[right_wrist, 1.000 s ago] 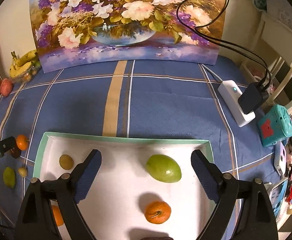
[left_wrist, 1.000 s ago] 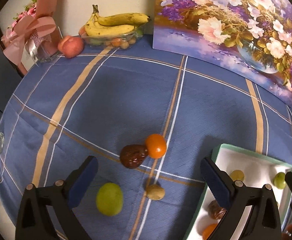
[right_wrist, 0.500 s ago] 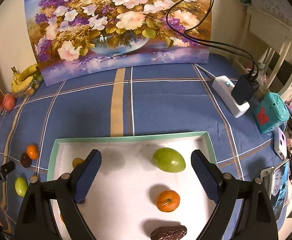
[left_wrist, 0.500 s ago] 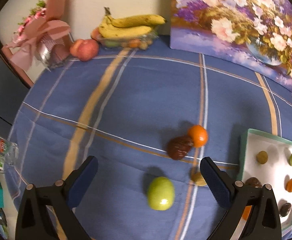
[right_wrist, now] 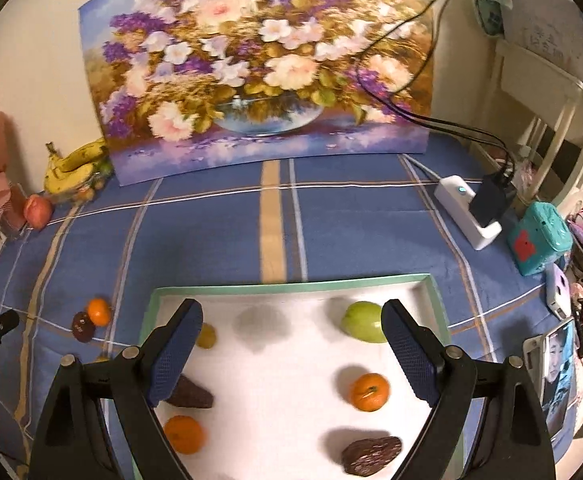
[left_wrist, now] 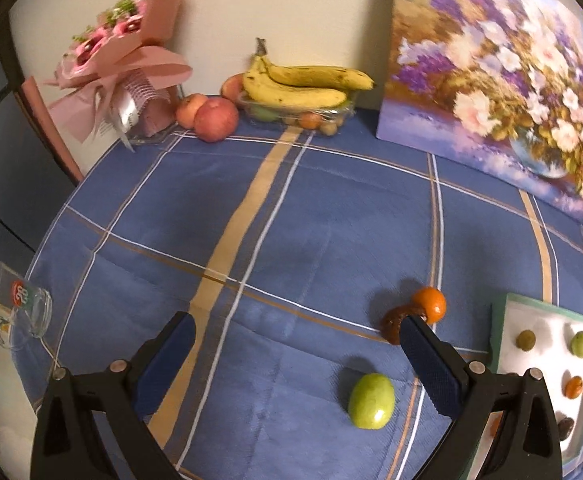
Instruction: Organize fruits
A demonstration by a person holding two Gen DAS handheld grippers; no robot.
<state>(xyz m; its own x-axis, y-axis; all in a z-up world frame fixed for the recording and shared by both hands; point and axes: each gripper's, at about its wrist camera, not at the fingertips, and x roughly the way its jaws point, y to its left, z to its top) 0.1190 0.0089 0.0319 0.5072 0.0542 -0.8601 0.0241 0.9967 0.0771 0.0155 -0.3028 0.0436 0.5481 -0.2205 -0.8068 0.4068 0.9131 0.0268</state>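
Between open left gripper (left_wrist: 295,354) fingers — green fruit (left_wrist: 371,400), nearer right.

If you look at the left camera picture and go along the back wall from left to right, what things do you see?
pink bouquet → red apples → bananas → flower painting

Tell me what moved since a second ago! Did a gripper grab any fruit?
No fruit was grabbed. The left gripper swung left, so the green fruit now sits toward its right finger. The right gripper pulled back over the tray, showing more fruit inside. Both stayed open and empty; the loose orange and dark fruit haven't moved.
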